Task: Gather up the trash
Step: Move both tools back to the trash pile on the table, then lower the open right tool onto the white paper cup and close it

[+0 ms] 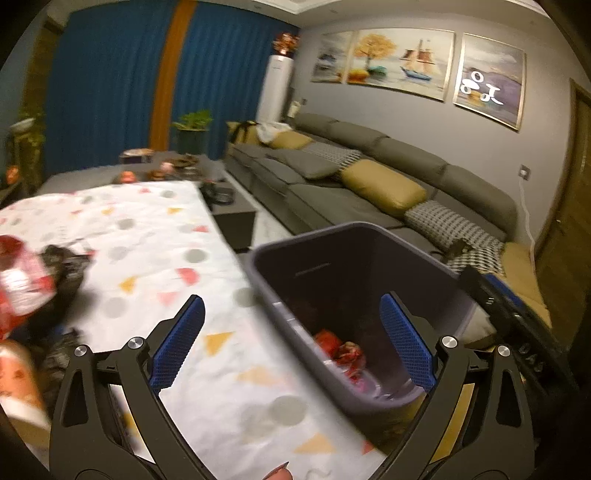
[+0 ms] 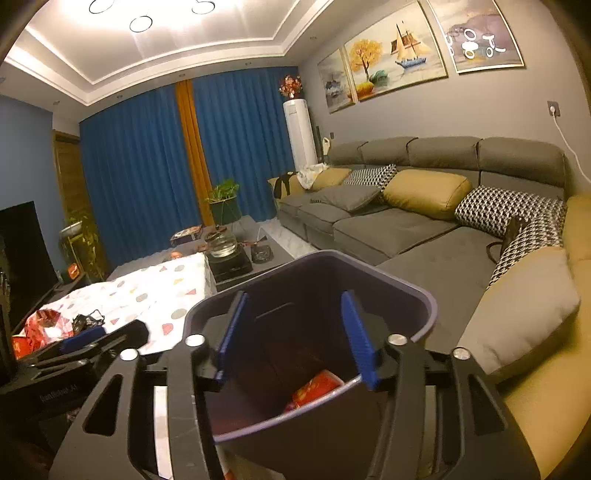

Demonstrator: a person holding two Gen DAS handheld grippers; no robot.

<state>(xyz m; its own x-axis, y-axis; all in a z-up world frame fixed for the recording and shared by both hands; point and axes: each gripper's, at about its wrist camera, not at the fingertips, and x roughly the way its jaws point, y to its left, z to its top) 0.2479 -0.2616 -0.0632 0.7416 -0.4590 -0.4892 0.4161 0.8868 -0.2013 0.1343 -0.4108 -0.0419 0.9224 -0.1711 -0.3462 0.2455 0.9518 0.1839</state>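
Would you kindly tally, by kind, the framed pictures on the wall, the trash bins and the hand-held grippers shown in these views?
Framed pictures: 3
Trash bin: 1
Hand-held grippers, left and right, both open and empty: 2
Total: 6

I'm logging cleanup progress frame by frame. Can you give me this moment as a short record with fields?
bin: purple trash bin, open, beside the table
in bin: red wrappers
table: patterned tablecloth
left on table: red packaging and dark scraps at the far side from the bin
left gripper: open, empty, over the table edge and bin
right gripper: open, empty, above the bin
background: grey sofa
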